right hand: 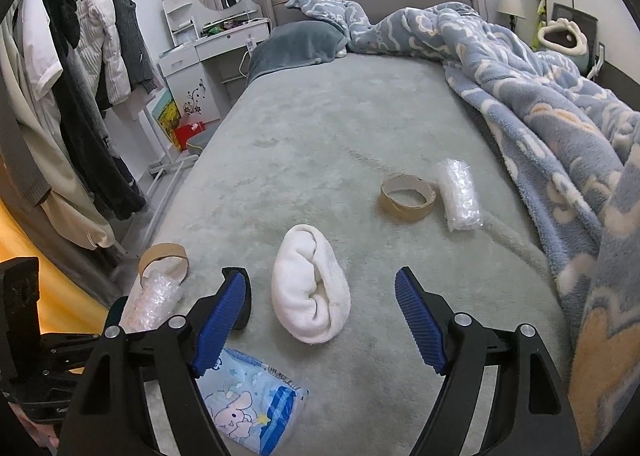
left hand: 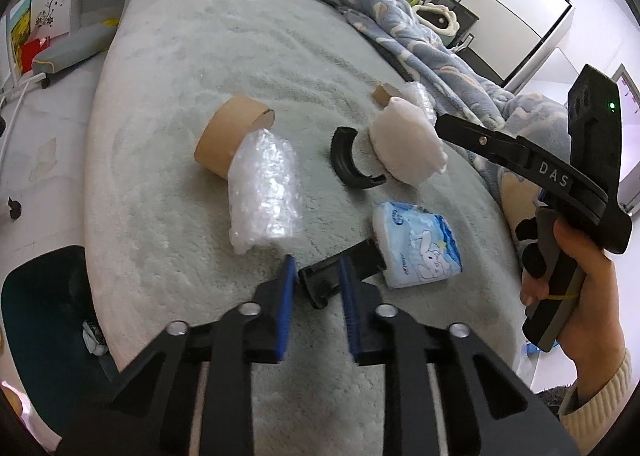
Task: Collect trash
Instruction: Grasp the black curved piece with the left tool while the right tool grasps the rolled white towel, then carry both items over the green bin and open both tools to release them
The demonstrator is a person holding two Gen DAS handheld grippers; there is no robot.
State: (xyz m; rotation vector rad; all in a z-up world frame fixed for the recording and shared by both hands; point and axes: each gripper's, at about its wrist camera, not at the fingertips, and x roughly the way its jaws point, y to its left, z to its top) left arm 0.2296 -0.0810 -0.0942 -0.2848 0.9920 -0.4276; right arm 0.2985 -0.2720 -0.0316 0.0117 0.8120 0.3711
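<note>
On the grey-green bed cover [left hand: 200,75] lie a cardboard ring [left hand: 230,135], a bubble-wrap roll [left hand: 264,191], a curved black plastic piece [left hand: 350,159], a white rolled cloth [left hand: 404,143] and a blue tissue pack [left hand: 416,250]. My left gripper [left hand: 318,280] is shut on a black plastic piece [left hand: 340,270] beside the tissue pack. My right gripper [right hand: 320,320] is open, its pads either side of the white rolled cloth [right hand: 310,288], near end. A second cardboard ring [right hand: 406,197] and bubble-wrap roll [right hand: 460,193] lie farther back. The tissue pack [right hand: 248,408] is at lower left.
A rumpled blue blanket [right hand: 540,103] covers the bed's right side. A grey pillow [right hand: 296,43] lies at the headboard. Hanging clothes [right hand: 80,75] and a white dresser [right hand: 212,55] stand left of the bed. A dark bin [left hand: 44,316] sits beside the bed.
</note>
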